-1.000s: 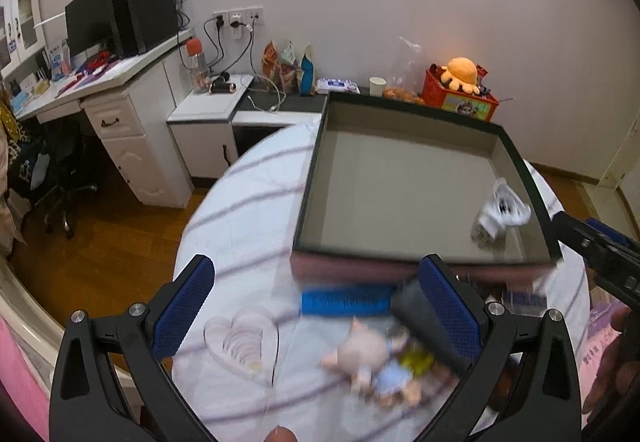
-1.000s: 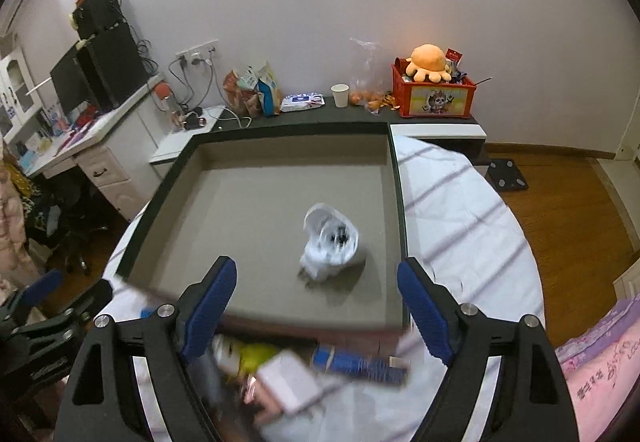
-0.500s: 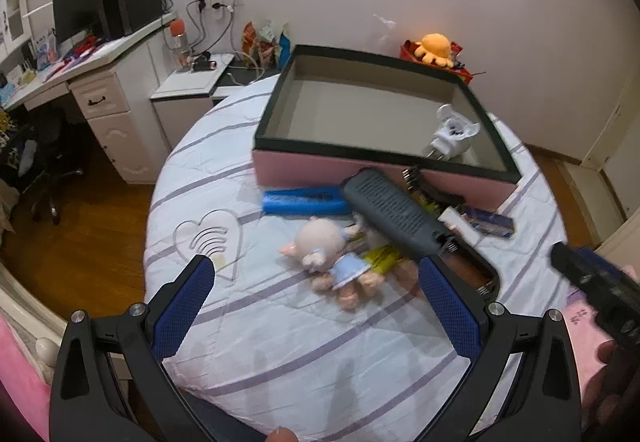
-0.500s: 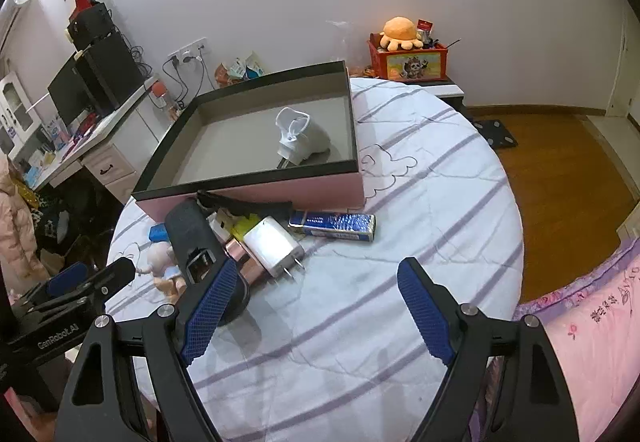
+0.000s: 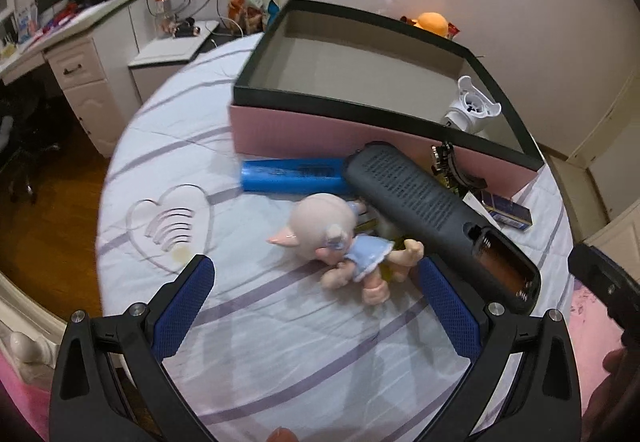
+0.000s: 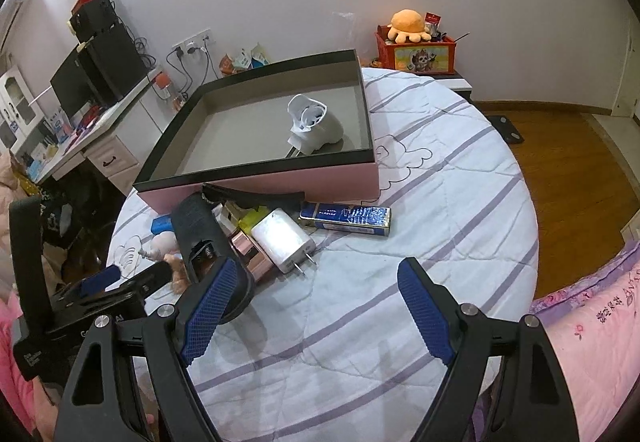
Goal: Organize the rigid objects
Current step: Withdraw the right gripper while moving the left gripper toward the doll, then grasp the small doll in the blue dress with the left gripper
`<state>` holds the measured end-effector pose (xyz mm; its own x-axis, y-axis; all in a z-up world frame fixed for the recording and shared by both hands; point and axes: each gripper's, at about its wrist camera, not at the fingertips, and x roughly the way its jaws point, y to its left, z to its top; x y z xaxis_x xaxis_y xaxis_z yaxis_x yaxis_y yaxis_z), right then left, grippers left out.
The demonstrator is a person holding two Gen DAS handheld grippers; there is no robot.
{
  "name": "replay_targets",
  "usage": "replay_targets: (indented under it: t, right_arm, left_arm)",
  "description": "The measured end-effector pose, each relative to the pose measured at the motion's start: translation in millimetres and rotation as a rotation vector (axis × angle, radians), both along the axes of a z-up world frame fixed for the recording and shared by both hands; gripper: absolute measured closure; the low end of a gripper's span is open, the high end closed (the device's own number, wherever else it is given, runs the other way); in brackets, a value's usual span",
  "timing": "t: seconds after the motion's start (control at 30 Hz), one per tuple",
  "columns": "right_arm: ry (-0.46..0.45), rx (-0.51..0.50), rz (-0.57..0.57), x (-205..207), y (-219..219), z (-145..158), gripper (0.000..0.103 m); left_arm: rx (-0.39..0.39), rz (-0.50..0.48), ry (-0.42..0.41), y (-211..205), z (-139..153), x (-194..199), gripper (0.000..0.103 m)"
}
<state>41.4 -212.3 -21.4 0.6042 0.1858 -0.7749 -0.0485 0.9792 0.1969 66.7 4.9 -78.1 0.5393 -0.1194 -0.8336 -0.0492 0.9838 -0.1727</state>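
A pink box with a black rim (image 5: 304, 118) (image 6: 280, 178) stands on the round table and holds a white plug-like device (image 5: 472, 110) (image 6: 314, 124). In front of it lie a black remote with an open battery bay (image 5: 432, 210) (image 6: 200, 230), a pig doll (image 5: 340, 238), a blue flat pack (image 5: 292, 175), a white charger (image 6: 284, 240) and a blue carton (image 6: 346, 216). My left gripper (image 5: 316, 306) is open and empty just short of the doll. My right gripper (image 6: 316, 306) is open and empty over bare cloth in front of the charger.
The table has a white cloth with purple stripes (image 6: 440, 202). A white desk with monitors (image 5: 72, 54) stands at the left. A red box with an orange plush (image 6: 414, 48) sits by the wall. A pink bed edge (image 6: 592, 314) lies at the right.
Both grippers have pulled back from over the box toward the table's near edge. The pile in front of the box has come into full view. Both stay open.
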Motion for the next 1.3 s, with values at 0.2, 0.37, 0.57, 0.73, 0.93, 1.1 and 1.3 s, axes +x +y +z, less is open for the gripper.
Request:
replay_targets:
  t: [0.2, 0.37, 0.57, 0.73, 0.93, 1.1, 1.3]
  right_arm:
    - [0.016, -0.01, 0.003, 6.5, 2.0, -4.1, 0.019]
    - [0.031, -0.008, 0.006, 11.0, 3.2, -8.3, 0.019]
    - [0.036, -0.013, 0.01, 11.9, 5.1, -8.9, 0.019]
    - [0.045, -0.011, 0.017, 14.0, 9.2, -11.1, 0.019]
    - [0.039, -0.012, 0.035, 14.7, 15.3, -8.9, 0.019]
    - [0.04, -0.009, 0.032, 15.9, 14.3, -8.9, 0.019]
    - [0.043, -0.007, 0.028, 17.3, 13.0, -9.3, 0.019]
  left_arm:
    - [-0.049, 0.028, 0.035, -1.2, -16.8, 12.3, 0.0]
    - [-0.038, 0.039, 0.023, 2.5, -21.8, 16.9, 0.0]
    - [-0.004, 0.035, 0.016, 27.2, -21.5, 12.3, 0.006]
    - [-0.002, 0.039, 0.044, 34.9, -24.1, 21.2, 0.0]
    - [0.017, 0.06, 0.017, 35.9, -25.7, 26.1, 0.0]
    - [0.028, 0.008, 0.017, 43.3, -23.7, 13.9, 0.011]
    - [0.085, 0.046, 0.041, 36.9, -28.6, 28.5, 0.0]
